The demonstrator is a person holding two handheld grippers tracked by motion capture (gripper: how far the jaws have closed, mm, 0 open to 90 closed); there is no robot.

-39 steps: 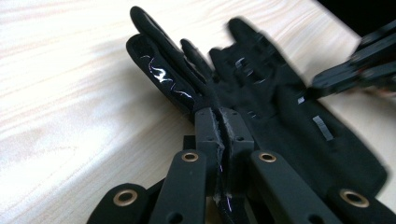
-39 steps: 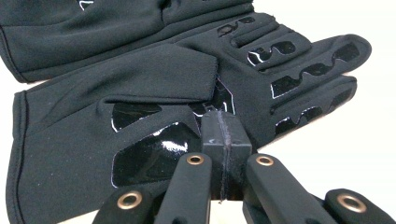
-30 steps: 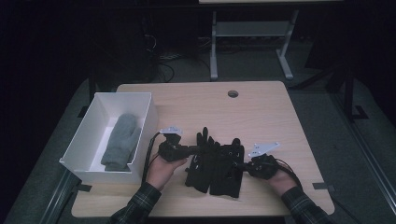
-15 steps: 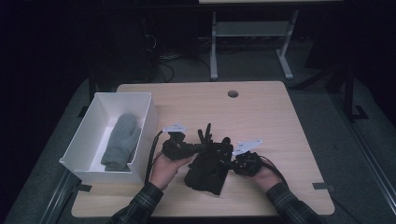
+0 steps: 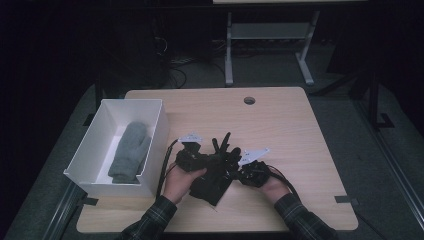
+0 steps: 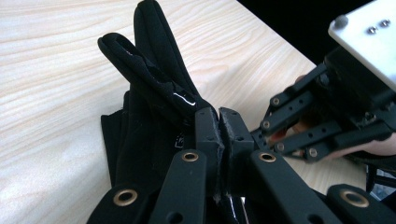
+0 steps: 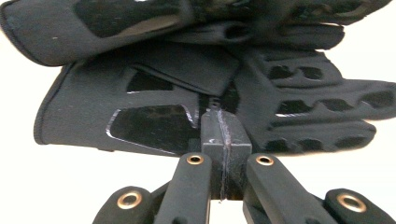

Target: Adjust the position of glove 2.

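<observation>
Black fabric gloves with glossy patches sit bunched on the light wooden table, near its front edge and roughly in the middle, right between the two hands. A few of the glove fingers stick up and point away toward the far side of the table.

The left gripper comes in from the left, and in the left gripper view its jaws are pressed tight together with a fold of the black gloves pinched between them; two long glove fingers rise past the jaw tips. The right gripper comes at the pile from the other side. In the right gripper view its jaws are squeezed flat together too, clamped on the edge of the gloves near the cuff, with the padded fingers spreading off to the right. The right gripper also turns up in the left gripper view, just beside the pile.

Over at the left edge of the table there's a white rectangular box, well apart from the gloves, with a grey knit mitten lying flat inside it.
</observation>
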